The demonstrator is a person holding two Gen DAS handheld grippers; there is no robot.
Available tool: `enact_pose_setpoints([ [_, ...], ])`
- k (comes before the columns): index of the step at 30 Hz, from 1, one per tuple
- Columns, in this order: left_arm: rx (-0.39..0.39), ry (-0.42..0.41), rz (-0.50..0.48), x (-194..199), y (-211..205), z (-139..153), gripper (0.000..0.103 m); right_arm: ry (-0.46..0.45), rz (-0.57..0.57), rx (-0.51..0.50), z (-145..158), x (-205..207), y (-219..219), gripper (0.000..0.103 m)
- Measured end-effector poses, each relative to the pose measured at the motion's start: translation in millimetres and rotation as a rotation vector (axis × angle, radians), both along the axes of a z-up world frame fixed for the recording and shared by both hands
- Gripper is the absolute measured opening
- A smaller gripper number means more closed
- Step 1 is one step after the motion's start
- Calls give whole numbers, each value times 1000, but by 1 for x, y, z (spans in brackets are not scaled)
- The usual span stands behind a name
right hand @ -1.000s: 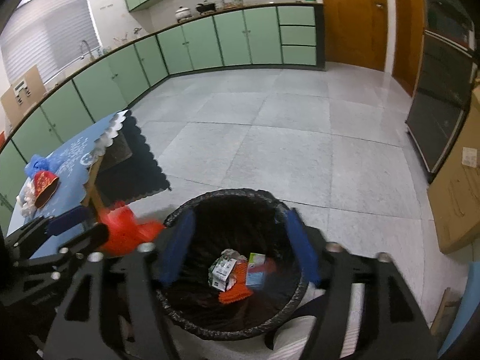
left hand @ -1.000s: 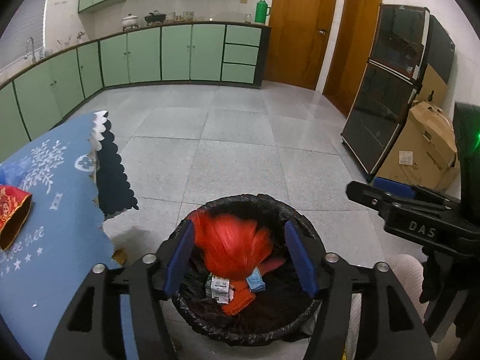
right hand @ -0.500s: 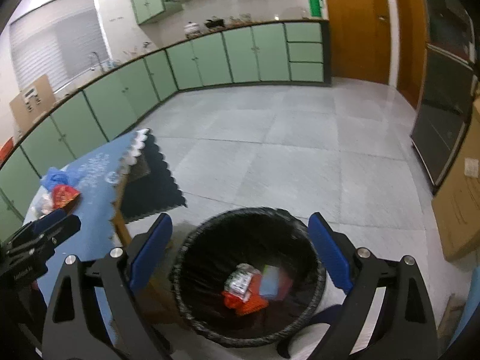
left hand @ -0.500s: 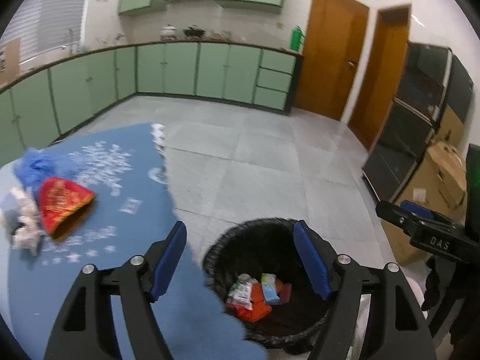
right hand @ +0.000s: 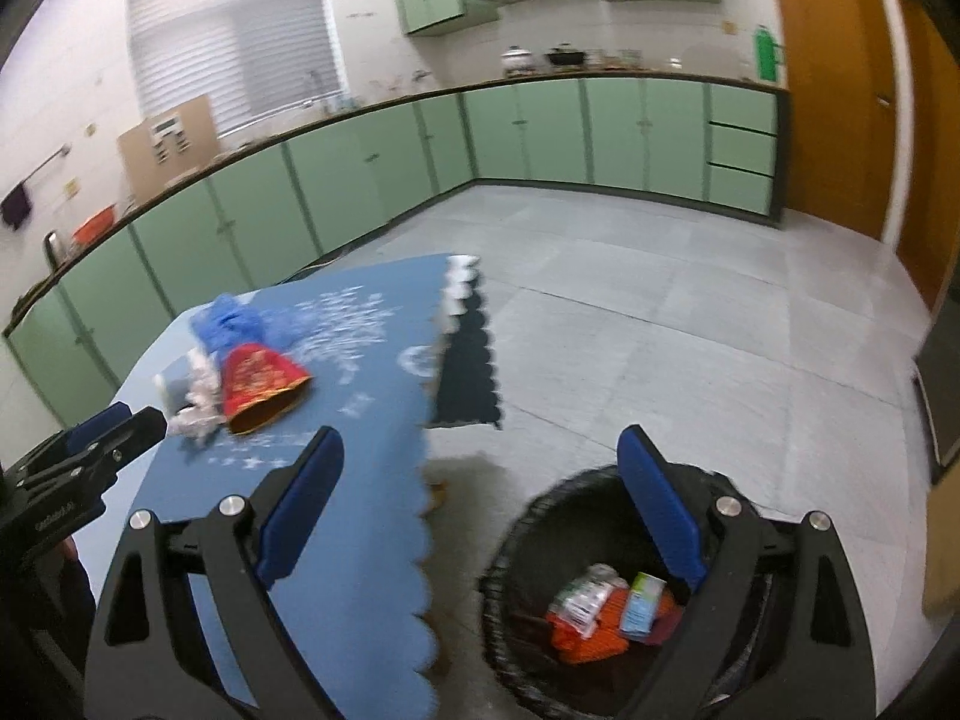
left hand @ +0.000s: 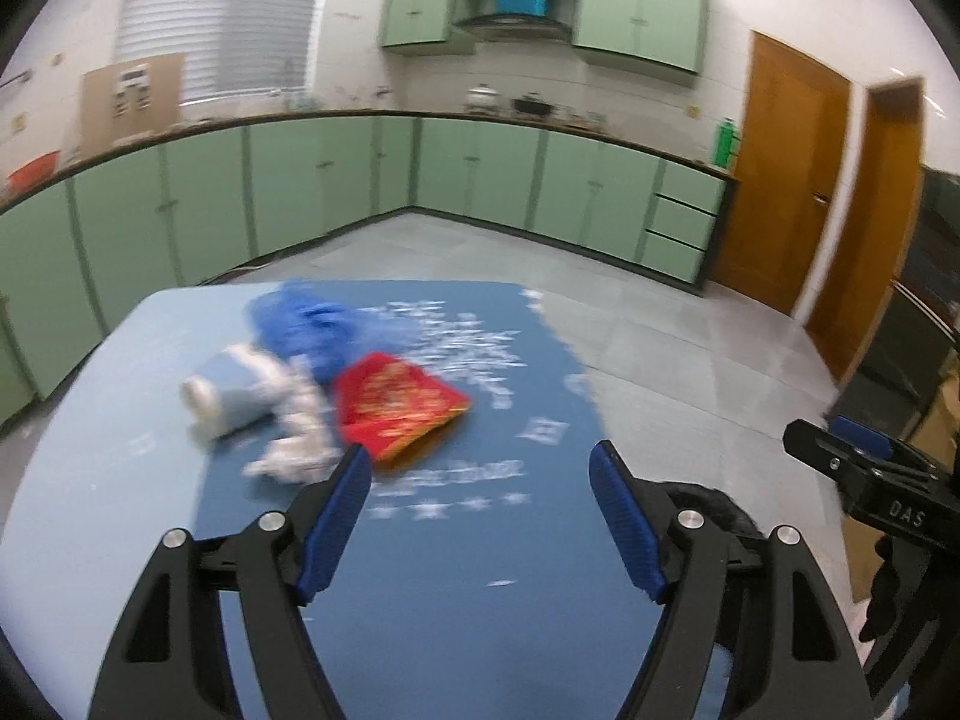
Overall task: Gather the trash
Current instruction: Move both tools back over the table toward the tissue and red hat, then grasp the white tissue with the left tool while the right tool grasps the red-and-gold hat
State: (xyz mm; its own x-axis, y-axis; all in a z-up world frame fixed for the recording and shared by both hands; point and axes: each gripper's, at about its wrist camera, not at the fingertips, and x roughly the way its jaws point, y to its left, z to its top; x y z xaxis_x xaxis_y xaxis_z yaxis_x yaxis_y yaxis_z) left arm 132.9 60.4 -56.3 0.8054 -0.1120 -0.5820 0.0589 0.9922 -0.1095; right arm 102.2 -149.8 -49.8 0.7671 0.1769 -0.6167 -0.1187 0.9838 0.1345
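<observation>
My left gripper (left hand: 480,480) is open and empty above the blue-clothed table (left hand: 456,588). Ahead of it lie a red and gold packet (left hand: 399,414), crumpled white paper (left hand: 288,414) and a blue plastic bag (left hand: 312,324). These also show in the right wrist view: red packet (right hand: 258,387), white paper (right hand: 195,396), blue bag (right hand: 231,318). My right gripper (right hand: 480,480) is open and empty, above the table edge and the black-lined trash bin (right hand: 528,516), which holds orange and white wrappers (right hand: 600,618).
Green cabinets (right hand: 540,132) run along the far walls. Wooden doors (left hand: 774,192) stand at the right. A dark mat (right hand: 468,360) lies on the tiled floor beside the table. The right gripper shows at the right edge of the left wrist view (left hand: 864,480).
The left gripper let go of the red trash into the bin, then swung left over the table. The right gripper opened wide and also turned left toward the table.
</observation>
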Motion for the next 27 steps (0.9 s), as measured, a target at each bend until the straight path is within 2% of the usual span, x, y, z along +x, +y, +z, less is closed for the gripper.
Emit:
enact_pose_setpoints([
  [6, 17, 18, 110, 2, 53, -12, 74, -2, 89, -27, -5, 21, 54, 90],
  [12, 17, 44, 162, 9, 84, -25, 74, 5, 125, -36, -11, 47, 86, 90],
  [19, 11, 81, 166, 23, 91, -41, 74, 17, 148, -40, -26, 77, 113, 90],
  [27, 17, 131, 154, 54, 90, -62, 74, 33, 147, -60, -39, 100, 124, 90],
])
